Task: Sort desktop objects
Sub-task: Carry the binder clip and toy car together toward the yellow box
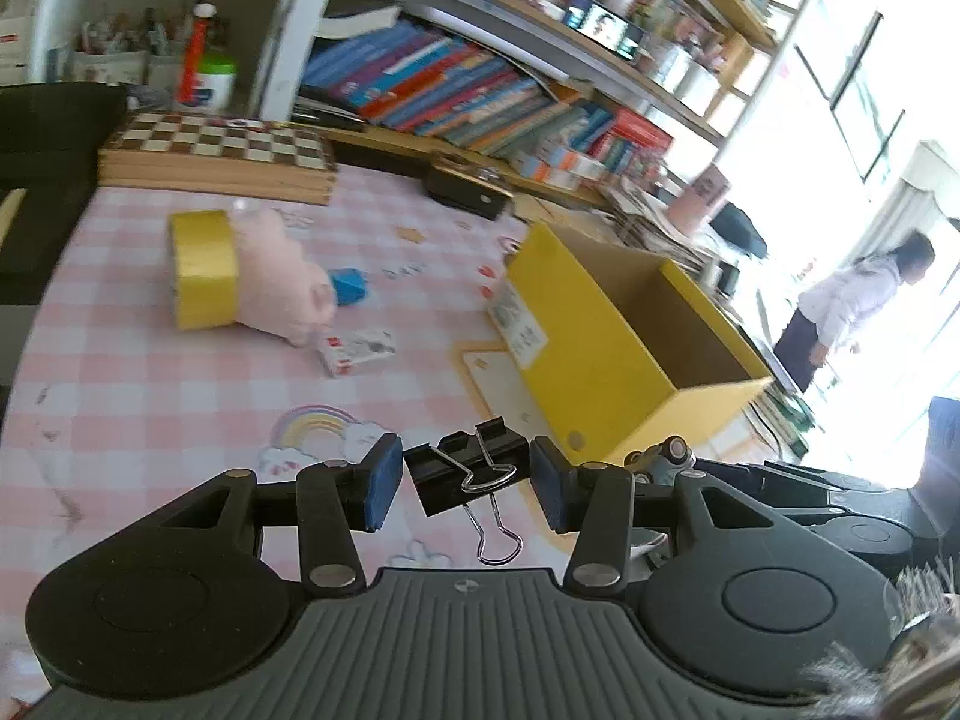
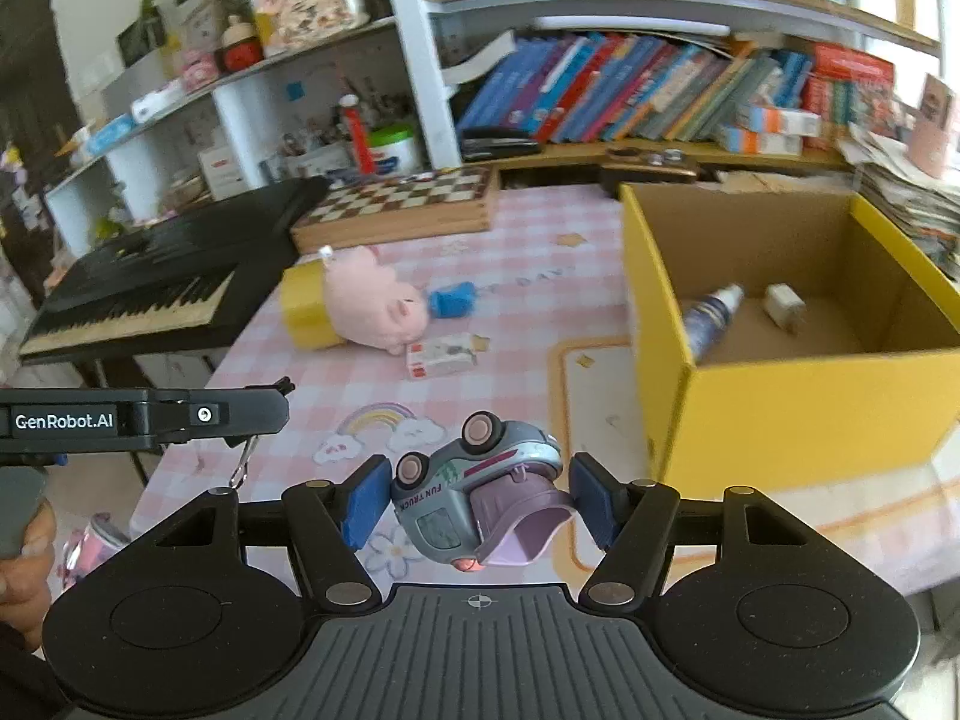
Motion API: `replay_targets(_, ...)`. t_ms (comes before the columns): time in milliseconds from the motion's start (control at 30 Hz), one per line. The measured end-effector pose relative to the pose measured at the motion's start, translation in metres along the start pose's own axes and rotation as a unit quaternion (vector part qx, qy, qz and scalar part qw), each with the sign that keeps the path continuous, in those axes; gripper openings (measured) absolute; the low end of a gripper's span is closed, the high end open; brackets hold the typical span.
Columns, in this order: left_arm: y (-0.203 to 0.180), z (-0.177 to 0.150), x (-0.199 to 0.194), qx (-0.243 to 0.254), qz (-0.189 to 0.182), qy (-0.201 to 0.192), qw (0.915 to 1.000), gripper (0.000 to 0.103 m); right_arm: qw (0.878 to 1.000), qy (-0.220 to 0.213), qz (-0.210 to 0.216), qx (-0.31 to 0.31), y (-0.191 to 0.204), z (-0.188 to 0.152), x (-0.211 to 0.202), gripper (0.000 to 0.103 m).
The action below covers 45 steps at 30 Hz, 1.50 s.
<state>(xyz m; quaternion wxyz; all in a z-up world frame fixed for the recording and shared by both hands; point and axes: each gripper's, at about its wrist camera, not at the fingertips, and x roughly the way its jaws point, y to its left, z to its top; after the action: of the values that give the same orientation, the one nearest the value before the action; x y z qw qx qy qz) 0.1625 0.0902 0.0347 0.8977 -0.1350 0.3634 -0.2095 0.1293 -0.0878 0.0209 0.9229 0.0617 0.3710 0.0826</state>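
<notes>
My left gripper point(image 1: 467, 483) is shut on a black binder clip point(image 1: 465, 468), whose wire handles hang down, held above the pink checked tablecloth point(image 1: 150, 390). My right gripper point(image 2: 477, 501) is shut on a grey and purple toy truck point(image 2: 480, 495), tipped on its side with wheels up. The open yellow cardboard box point(image 2: 798, 414) stands to the right of both; a spray bottle point(image 2: 711, 312) and a small white block point(image 2: 783, 306) lie inside. On the cloth lie a pink plush pig point(image 2: 375, 300), a yellow tape roll point(image 1: 201, 270), a blue item point(image 2: 453, 299) and a small card box point(image 2: 441, 355).
A chessboard case point(image 2: 402, 207) lies at the table's back. A black keyboard point(image 2: 138, 294) stands off the left edge. Bookshelves point(image 2: 660, 90) fill the back wall. The left gripper's side point(image 2: 144, 417) and a hand point(image 2: 24, 564) show at left. A person point(image 1: 852, 312) stands far right.
</notes>
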Motion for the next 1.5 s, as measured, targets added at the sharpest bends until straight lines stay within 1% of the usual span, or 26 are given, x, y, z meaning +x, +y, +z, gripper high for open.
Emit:
replay_targets(333, -0.033, 0.0, 0.021, 0.042, -0.063, 0.033, 0.9966, 0.044, 0.996, -0.002, -0.062, 0.057, -0.026, -0.02, -0.029, 0.066)
replay_targets(500, -0.056, 0.0, 0.035, 0.067, -0.095, 0.052, 0.9919, 0.044, 0.993, -0.003, -0.089, 0.083, -0.043, -0.027, -0.042, 0.066)
replay_targets(700, -0.086, -0.001, 0.049, 0.097, -0.127, 0.064, 0.9851, 0.044, 0.989, -0.008, -0.111, 0.102, -0.062, -0.033, -0.055, 0.066)
replay_targets(867, -0.106, 0.0, 0.058, 0.108, -0.139, 0.067, 0.9821, 0.044, 0.987, -0.008, -0.119, 0.108, -0.08, -0.033, -0.063, 0.066)
replay_targets(1100, -0.133, 0.002, 0.071, 0.114, -0.149, 0.068, 0.9799, 0.044, 0.988, -0.005, -0.117, 0.105, -0.104, -0.029, -0.068, 0.066)
replay_targets(1333, -0.16, 0.006, 0.079, 0.119, -0.15, 0.054, 0.98, 0.044, 0.99, -0.014, -0.11, 0.091, -0.131, -0.018, -0.074, 0.066)
replay_targets(1500, -0.179, 0.008, 0.082, 0.129, -0.143, 0.036, 0.9805, 0.044, 0.992, -0.023, -0.098, 0.073, -0.148, -0.008, -0.075, 0.066)
